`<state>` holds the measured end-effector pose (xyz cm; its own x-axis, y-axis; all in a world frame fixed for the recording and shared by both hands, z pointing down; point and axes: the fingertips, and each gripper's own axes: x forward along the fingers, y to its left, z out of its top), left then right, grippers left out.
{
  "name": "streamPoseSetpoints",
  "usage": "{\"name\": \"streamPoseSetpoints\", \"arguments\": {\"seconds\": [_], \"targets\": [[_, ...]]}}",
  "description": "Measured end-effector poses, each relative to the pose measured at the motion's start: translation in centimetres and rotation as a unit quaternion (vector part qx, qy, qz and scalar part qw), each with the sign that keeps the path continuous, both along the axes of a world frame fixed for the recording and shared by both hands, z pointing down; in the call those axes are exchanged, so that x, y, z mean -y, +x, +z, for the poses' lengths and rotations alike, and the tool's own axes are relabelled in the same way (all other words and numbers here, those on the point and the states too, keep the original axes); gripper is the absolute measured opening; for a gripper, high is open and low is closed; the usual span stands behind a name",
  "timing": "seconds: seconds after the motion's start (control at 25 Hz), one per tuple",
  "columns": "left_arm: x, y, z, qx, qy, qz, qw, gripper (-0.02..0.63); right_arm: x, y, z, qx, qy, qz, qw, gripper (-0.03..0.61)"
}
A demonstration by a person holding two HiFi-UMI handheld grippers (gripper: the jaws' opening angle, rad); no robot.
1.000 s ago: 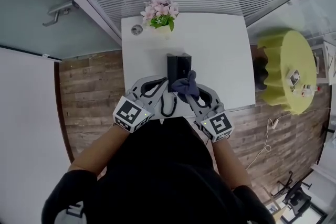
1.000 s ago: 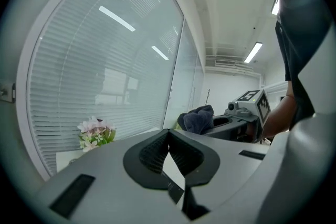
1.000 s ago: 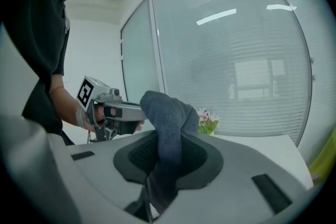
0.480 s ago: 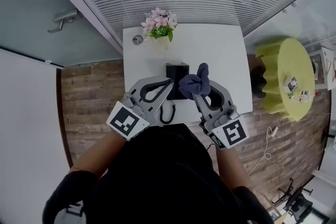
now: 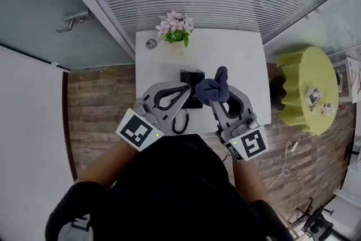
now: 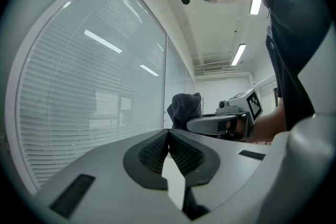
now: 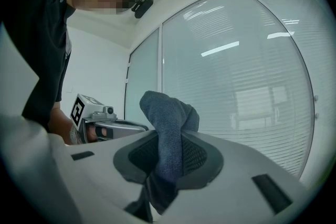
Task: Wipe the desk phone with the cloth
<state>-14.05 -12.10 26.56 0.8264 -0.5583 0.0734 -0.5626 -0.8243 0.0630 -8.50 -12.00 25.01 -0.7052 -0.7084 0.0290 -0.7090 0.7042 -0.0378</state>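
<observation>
While the desk phone (image 5: 192,79) sits on the white table (image 5: 240,53), the right gripper (image 5: 218,97) clenches the dark blue cloth (image 5: 212,89) just right of it, and the left gripper (image 5: 188,88), jaws pressed together empty, hangs at its near-left edge.

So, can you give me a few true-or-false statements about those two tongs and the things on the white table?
1. The right tongs grip a dark blue cloth. True.
2. The left tongs hold a handset. False: they are shut with nothing between them.
3. The cloth lies spread flat over the black phone. False: it is bunched up in the right tongs and sticks out past their tips.
4. Pink flowers stand at the far edge of the white table. True.
</observation>
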Motion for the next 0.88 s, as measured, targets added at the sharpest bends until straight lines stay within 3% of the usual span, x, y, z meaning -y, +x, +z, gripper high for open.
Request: {"name": "streamPoseSetpoints", "arguments": {"seconds": [0.88], "targets": [[-0.90, -0.13, 0.19, 0.000, -0.005, 0.000, 1.0000, 0.009, -0.90, 0.04, 0.61, -0.003, -0.012, 0.006, 1.000, 0.092]]}}
